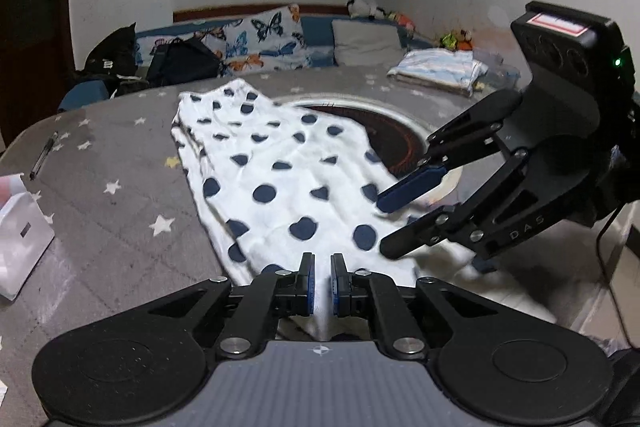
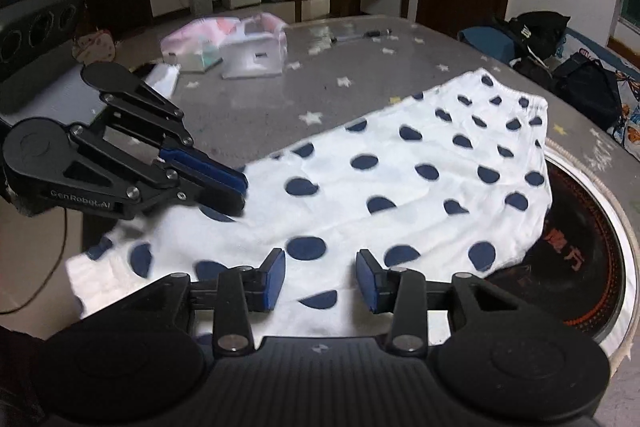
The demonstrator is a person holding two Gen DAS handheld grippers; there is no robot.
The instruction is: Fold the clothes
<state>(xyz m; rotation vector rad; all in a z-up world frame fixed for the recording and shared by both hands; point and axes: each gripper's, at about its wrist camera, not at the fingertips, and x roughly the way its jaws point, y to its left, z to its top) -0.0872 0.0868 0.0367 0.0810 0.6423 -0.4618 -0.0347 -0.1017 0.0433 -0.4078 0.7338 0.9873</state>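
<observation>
A white garment with dark blue dots lies spread on the grey star-patterned table, partly over a round inset. It also shows in the right wrist view. My left gripper is shut on the garment's near edge, with cloth pinched between its blue pads; it also shows in the right wrist view. My right gripper is open over the near edge of the garment, with cloth between its fingers. It shows in the left wrist view at the garment's right side.
A round dark cooktop inset sits in the table under the garment's right edge. White and pink boxes and a pen lie on the table. Folded clothes sit at the far right. Bags and pillows line the sofa behind.
</observation>
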